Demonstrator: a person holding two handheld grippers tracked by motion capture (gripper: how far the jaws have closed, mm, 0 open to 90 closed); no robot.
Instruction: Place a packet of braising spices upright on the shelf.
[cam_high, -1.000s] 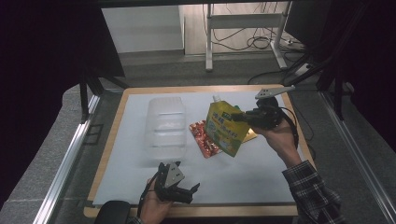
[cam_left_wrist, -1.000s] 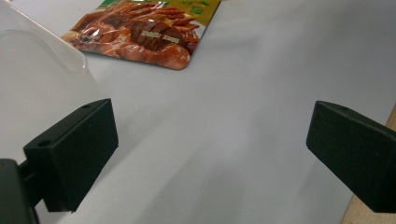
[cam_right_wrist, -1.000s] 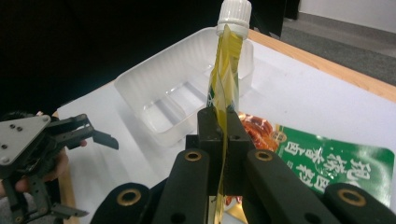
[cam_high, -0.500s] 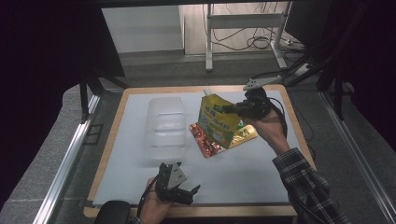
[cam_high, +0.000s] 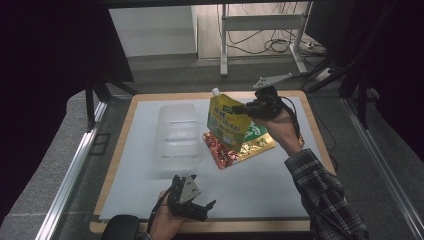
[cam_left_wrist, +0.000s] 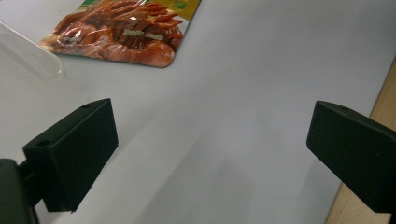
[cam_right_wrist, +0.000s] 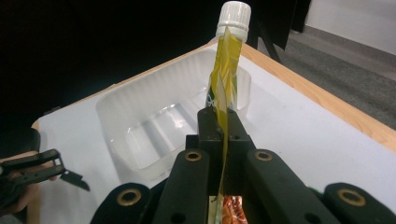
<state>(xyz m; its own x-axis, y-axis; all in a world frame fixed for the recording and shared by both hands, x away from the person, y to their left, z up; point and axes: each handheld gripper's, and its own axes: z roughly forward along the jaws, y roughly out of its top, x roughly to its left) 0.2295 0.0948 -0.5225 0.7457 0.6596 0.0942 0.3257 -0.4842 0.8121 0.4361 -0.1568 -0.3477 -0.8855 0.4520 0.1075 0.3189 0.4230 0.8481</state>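
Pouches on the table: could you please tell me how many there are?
2: the yellow spouted pouch is held upright in the right claw, and the red-gold pouch lies flat beneath it beside the clear tray.

This looks like a lab or test room set up for recording, not a home or a shop. The desk (cam_high: 310, 112) is a wood-edged board covered by a plain white sheet (cam_high: 280, 190), with dark curtains (cam_high: 55, 55) hanging at its left and right. Metal rails (cam_high: 70, 175) run along the grey carpet (cam_high: 45, 165) beside it. At the far side stands a bare metal frame (cam_high: 260, 25) on a pale floor, with loose cables (cam_high: 280, 45) lying under it and a power strip (cam_high: 312, 48) near its right leg.
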